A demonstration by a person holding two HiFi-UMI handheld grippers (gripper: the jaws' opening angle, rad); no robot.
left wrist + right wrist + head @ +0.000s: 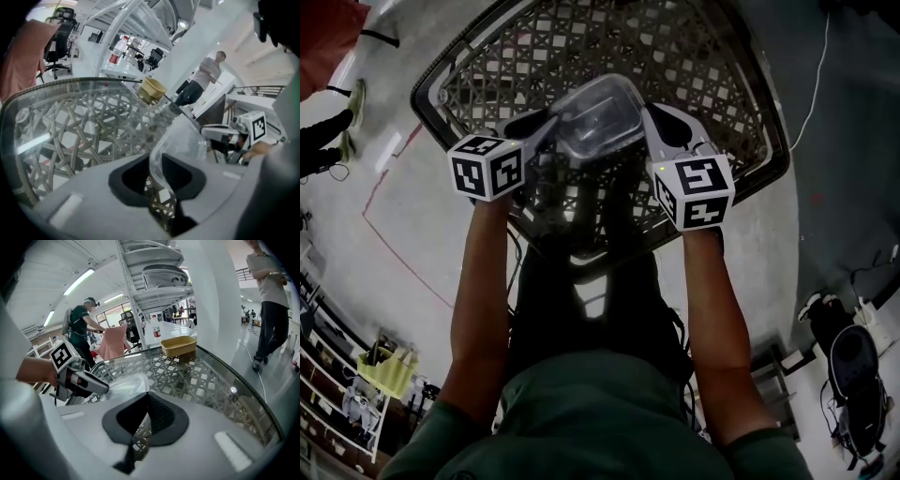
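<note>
— Where was the clear plastic container?
— Over the glass worktop, toward its near edge, with the left tongs and right tongs each clamped on its rim.
— And around it?
— A tan tub stood at the far edge, well apart.

It looked like an open lab or workshop hall: tall metal shelving, office chairs, strip lights, cables across a concrete floor.
</note>
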